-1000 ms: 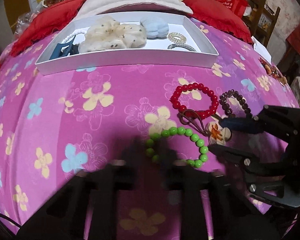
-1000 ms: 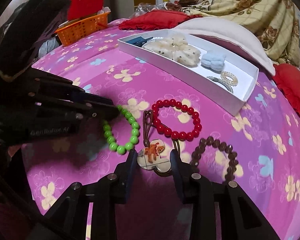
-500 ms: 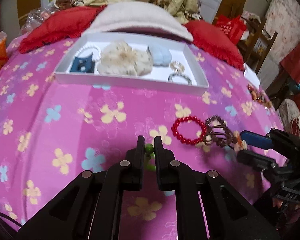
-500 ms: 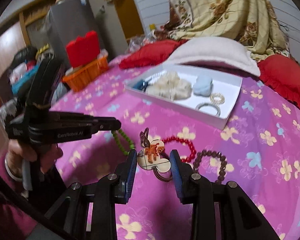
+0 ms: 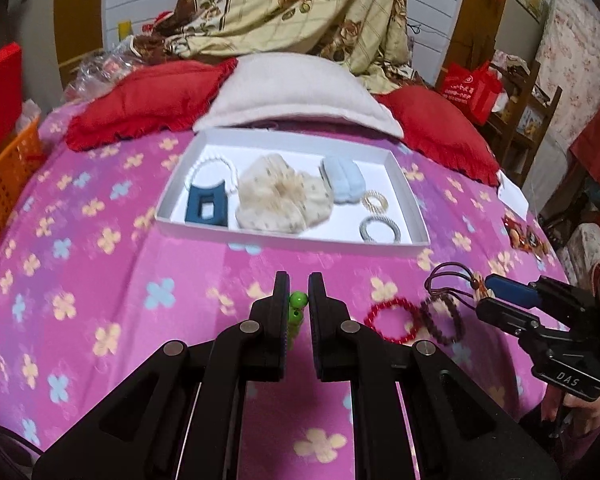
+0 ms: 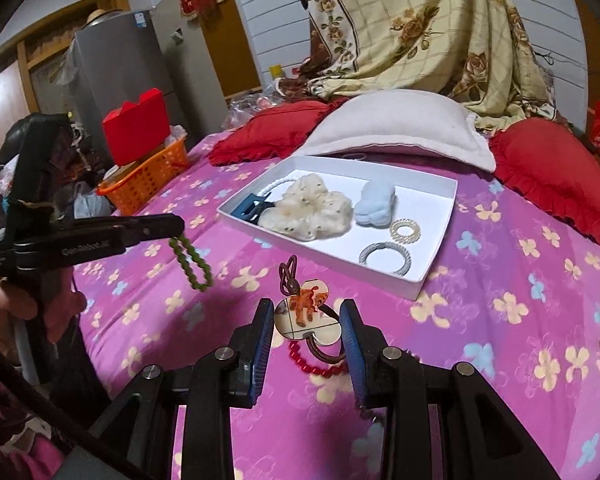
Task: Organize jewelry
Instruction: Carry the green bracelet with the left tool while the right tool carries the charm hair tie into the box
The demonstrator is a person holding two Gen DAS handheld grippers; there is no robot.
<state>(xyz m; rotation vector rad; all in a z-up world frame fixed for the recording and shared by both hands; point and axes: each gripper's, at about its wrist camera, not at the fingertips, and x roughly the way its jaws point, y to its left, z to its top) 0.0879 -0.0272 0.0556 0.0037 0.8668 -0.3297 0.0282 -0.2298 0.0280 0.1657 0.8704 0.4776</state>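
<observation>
My left gripper (image 5: 299, 294) is shut on a green bead bracelet (image 5: 297, 307), lifted above the pink bedspread; in the right wrist view the bracelet (image 6: 191, 258) hangs from that gripper (image 6: 176, 226). My right gripper (image 6: 306, 320) is shut on a heart-shaped charm with brown cords (image 6: 306, 314), also raised; it shows in the left wrist view (image 5: 496, 296). A red bead bracelet (image 5: 392, 320) and a dark brown bead bracelet (image 5: 440, 318) lie on the bedspread. The white tray (image 5: 284, 236) ahead holds scrunchies, a blue clip, a pearl bracelet and two coil hair ties.
Red cushions (image 5: 148, 104) and a pale pillow (image 5: 296, 96) lie behind the tray. An orange basket (image 6: 148, 178) with a red box stands at the bed's left edge. A small red item (image 5: 524, 234) lies at the right edge.
Both grippers have risen from the bedspread, carrying the green bracelet and the heart charm. The tray now sits lower and farther ahead in both views.
</observation>
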